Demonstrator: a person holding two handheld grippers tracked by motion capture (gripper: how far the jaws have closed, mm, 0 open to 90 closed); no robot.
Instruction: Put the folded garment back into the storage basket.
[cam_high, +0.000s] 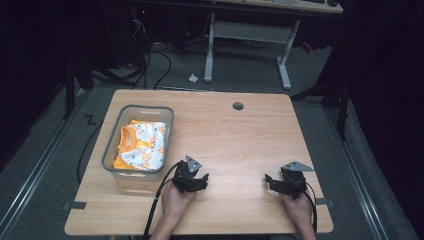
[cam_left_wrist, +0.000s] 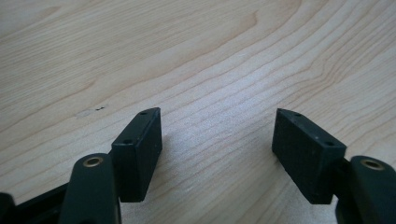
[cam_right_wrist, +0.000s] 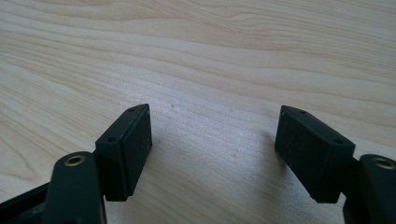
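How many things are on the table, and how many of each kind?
Grippers: 2, the left gripper and the right gripper, both with jaws open
Grey bins: 1, the bin
Folded clothes: 1 bundle, orange and white, inside the bin; I cannot tell how many pieces
Total: 4 things on the table

No readable text, label, brand or number anywhere — cloth (cam_high: 141, 145) in bin (cam_high: 112, 146) bears small printed pattern, too small to read.
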